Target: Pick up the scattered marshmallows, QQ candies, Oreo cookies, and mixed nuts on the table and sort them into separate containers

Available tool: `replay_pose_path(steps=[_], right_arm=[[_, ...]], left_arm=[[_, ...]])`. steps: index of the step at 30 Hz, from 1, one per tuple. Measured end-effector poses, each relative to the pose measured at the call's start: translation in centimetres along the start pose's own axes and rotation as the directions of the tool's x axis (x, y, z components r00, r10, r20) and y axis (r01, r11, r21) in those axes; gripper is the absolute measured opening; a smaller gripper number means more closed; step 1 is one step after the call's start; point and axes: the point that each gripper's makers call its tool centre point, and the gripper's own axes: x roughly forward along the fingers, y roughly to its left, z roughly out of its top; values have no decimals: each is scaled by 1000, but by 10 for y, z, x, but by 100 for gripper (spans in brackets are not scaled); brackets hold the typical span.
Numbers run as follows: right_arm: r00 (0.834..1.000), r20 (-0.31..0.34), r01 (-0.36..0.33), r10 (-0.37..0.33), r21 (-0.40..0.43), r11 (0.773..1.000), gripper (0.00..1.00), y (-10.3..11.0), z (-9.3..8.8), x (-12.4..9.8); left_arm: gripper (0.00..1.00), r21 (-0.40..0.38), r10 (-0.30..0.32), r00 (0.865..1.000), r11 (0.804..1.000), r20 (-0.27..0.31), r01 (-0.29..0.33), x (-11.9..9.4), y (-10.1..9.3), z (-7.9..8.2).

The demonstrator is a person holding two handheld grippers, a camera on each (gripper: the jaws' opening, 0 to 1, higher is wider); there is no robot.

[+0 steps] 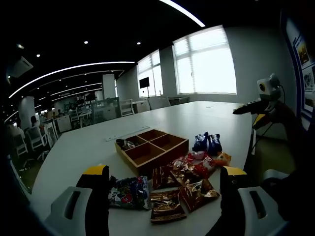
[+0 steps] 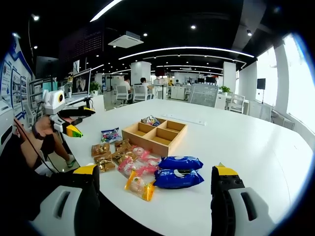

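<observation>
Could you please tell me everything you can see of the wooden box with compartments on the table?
The wooden box is a low, open tray of light brown wood, split by dividers into four compartments. It lies flat on the white table, behind the scattered snack packets. One compartment holds a small wrapped packet; the other three look empty. A brown packet lies close against its near corner. Neither tool touches it.
</observation>
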Motion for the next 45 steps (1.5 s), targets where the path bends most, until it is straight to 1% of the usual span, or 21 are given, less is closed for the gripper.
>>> replay_pose_path(steps=[3,7,11,17,22,33,40,45], right_arm=[[1000,-2,-2,2,-3,1000,90,1,0,0],[1000,-2,-3,3,0,1000,90,1,-1,0],[1000,-2,-2,2,0,1000,90,0,-1,-1],[1000,-6,-2,2,-5,1000,89,0,-2,-1],[1000,-8,-1,1,-4,1000,89,-1,-3,-1],[1000,-5,-2,2,-4,1000,89,0,-2,0],[1000,-12,-2,2,-9,1000,89,1,-3,1],[1000,-6,-5,5,-14,1000,89,2,0,2]], left_arm=[[97,-5,-11,1000,1000,3,11,-4,-3,3],[97,-3,-8,1000,1000,6,8,-8,-2,5],[95,17,-5,1000,1000,-21,6,-12,-5,1],[95,21,-7,1000,1000,-14,8,-17,-7,4],[95,20,-1,1000,1000,-12,1,-17,-5,6],[95,17,-5,1000,1000,-8,6,-21,-7,7],[95,16,-6,1000,1000,-12,6,-22,-7,6],[94,14,-2,1000,1000,-13,2,-22,-4,5]])
